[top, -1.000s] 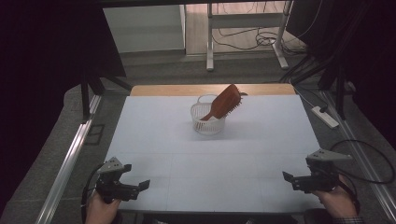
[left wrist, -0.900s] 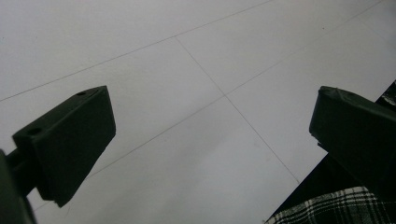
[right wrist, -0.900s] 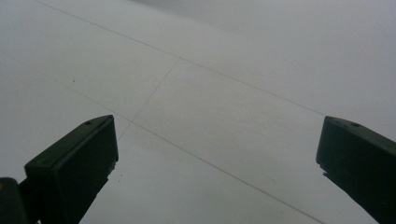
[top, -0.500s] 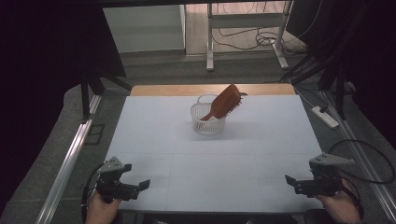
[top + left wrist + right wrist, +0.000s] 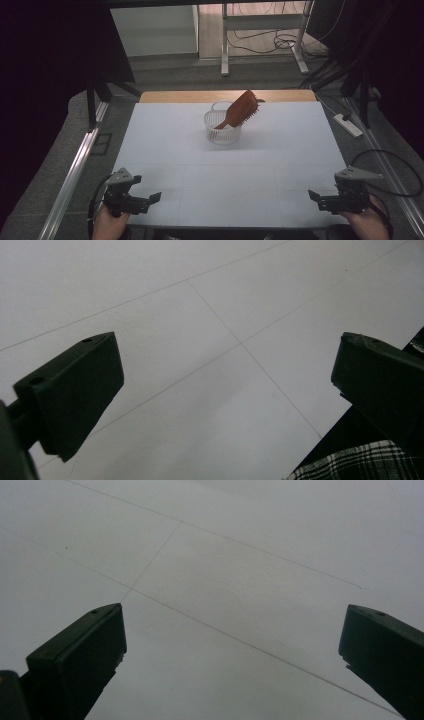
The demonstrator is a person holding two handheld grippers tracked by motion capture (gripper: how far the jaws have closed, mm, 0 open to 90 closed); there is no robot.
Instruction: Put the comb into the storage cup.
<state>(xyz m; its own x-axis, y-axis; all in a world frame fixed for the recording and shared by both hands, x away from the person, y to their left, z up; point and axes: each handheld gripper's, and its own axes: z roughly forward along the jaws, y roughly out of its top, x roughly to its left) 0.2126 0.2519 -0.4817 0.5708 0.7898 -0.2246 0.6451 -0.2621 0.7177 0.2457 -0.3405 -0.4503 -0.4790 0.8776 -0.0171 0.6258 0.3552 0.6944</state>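
Both claws, left claw [image 5: 156,196] and right claw [image 5: 312,194], jaws wide apart, empty, at near desk [image 5: 175,140] edge. Hairbrush [image 5: 239,111] leans tilted in basket [image 5: 221,131]; careless pull likely tips light basket.

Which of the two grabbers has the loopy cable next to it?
The right gripper: its black cable arcs out past the table edge. The left gripper has no such loop.

Each black gripper [image 5: 150,198] carries 2 blocky jaws, a grey plate and cable.
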